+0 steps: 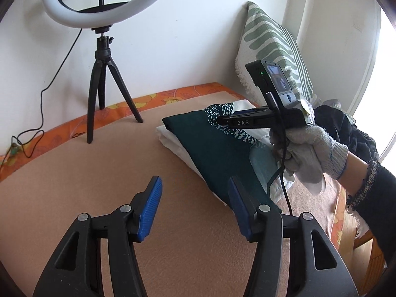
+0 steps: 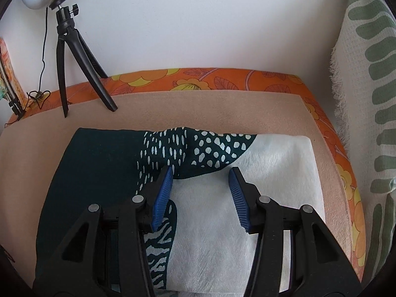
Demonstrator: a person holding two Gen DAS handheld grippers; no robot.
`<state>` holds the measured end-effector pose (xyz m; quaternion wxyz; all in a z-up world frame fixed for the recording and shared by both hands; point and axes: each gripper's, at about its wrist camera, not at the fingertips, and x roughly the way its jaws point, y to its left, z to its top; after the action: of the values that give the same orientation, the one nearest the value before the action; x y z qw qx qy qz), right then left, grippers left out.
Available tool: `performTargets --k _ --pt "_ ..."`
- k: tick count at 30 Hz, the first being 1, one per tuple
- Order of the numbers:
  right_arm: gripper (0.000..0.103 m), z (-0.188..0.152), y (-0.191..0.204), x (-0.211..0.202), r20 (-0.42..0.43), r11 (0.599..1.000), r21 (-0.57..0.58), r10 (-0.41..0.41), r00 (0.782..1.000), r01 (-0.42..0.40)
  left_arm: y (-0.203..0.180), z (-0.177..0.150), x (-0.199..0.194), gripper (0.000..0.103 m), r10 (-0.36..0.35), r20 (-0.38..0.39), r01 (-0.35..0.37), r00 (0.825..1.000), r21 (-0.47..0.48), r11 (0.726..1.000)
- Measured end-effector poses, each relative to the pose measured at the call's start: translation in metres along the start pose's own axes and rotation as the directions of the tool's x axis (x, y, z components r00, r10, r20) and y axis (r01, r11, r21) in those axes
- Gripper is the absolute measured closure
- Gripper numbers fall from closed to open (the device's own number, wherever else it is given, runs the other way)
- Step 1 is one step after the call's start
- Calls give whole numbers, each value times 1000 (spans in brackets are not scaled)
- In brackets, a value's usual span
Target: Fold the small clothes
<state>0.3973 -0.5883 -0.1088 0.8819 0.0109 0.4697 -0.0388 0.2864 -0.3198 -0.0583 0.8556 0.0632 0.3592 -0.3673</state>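
Right gripper (image 2: 200, 193) nearer, jaws wide over folded garment (image 2: 104, 173); left gripper (image 1: 195, 205) wide too, garment (image 1: 212, 148) at one o'clock.

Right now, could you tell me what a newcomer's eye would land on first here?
Probably the folded dark green and white cloth lying on the tan mat, with the open right claw right above it. Next, the ring light on its black tripod by the wall, and the open left claw over bare mat.
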Motion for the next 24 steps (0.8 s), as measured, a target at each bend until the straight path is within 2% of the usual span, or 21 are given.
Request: performTargets --k 3,5,6,16,17,20,24 --pt "53 -4 -6 -8 10 999 44 -6 1000 6 -4 -2 -12 47 28 12 -29 1000 30 999" --pt "53 -6 -8 -20 21 997 77 -8 1000 7 -4 -2 -21 38 35 18 -36 999 32 999" --pt "53 -6 -7 -27 32 996 85 -8 999 6 -4 -2 -27 37 37 26 -37 999 30 999" --pt "53 -28 22 -109 99 992 126 -33 995 20 -7 -14 -91 27 61 69 -61 996 2 998" --pt "51 -31 25 -116 103 991 132 -29 994 15 -6 -17 -98 23 63 71 -63 995 -2 998" --pt "42 -45 35 -140 120 988 152 -44 992 25 -7 -26 -117 23 72 75 -71 995 -9 997" --pt "39 -63 52 -169 134 986 160 -62 989 40 -10 -44 -143 23 83 77 -83 994 0 997"
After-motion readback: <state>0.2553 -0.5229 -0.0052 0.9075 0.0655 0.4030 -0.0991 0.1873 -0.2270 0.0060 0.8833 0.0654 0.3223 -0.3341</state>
